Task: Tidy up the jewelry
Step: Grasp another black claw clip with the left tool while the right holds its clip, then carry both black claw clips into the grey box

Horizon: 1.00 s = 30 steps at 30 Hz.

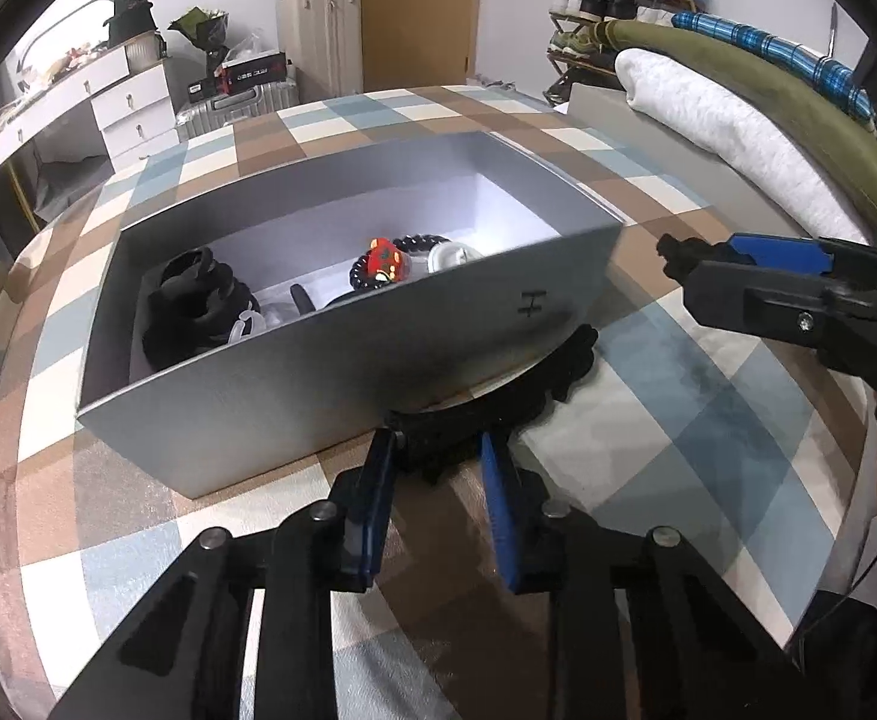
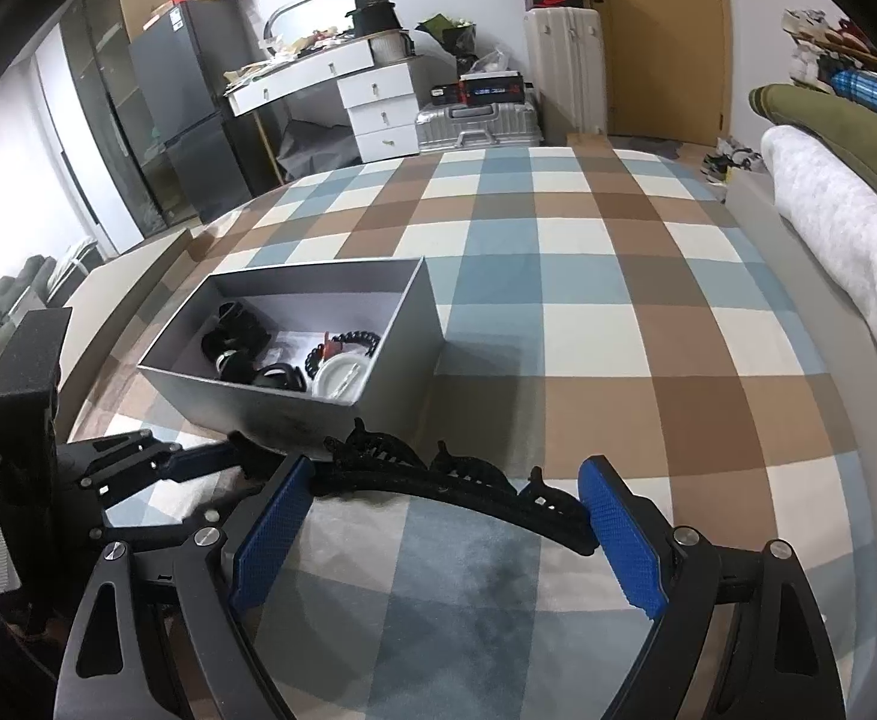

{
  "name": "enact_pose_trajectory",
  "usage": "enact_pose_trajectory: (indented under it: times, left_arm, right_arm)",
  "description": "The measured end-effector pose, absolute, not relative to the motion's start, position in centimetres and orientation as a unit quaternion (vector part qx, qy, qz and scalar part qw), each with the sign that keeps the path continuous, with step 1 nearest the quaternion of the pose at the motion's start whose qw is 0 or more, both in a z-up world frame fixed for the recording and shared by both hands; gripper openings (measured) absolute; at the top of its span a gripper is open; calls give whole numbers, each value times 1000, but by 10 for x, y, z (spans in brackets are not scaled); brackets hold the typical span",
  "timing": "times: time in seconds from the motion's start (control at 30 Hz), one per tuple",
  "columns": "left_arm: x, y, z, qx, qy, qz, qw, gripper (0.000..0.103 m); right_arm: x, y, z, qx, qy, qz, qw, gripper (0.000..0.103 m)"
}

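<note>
A grey open box (image 1: 294,372) (image 2: 378,384) sits on the checked bedspread and holds black hair ties, a red-beaded bracelet (image 1: 381,261) and a white round piece (image 2: 342,375). A black ornate headband (image 2: 456,480) (image 1: 534,378) lies on the bed against the box's near side. My left gripper (image 1: 438,450) has its blue pads around one end of the headband; whether they pinch it is unclear. My right gripper (image 2: 444,480) is open wide, just behind the headband's arc. It also shows in the left wrist view (image 1: 678,258), where its jaws look close together.
A rolled white towel (image 1: 732,126) and green cushion (image 1: 798,96) lie along the bed's right side. Beyond the bed stand white drawers (image 2: 378,108), suitcases (image 2: 564,66), a shoe rack (image 1: 612,6) and a dark fridge (image 2: 192,120).
</note>
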<state>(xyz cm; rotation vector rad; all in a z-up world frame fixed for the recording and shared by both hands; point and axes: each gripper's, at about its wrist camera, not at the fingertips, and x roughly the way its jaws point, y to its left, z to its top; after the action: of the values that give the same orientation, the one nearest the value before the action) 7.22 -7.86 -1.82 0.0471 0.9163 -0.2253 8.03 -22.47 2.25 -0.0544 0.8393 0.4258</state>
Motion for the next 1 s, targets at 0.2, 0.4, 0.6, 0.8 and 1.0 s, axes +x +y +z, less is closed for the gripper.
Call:
enact_pose_trajectory:
  times: [0.2,0.4,0.6,0.8,1.0]
  left_arm:
    - [63,-76,-17,23,437,-111,892,22]
    - [58,-71,-9,13,423,-113,899,22]
    - [51,-69,-2,24,411,-119,904,19]
    - [44,-57,-5,14,412,-121,903,19]
    - [42,-54,0,10,402,-121,907,14]
  right_arm:
    - [79,-219,22,-32,402,209,891,90]
    - [77,-214,22,-38,399,211,892,90]
    - [75,-211,24,-44,393,216,893,90]
    - [74,-209,24,-46,391,214,894,90]
    - [72,-205,23,-51,391,220,892,90]
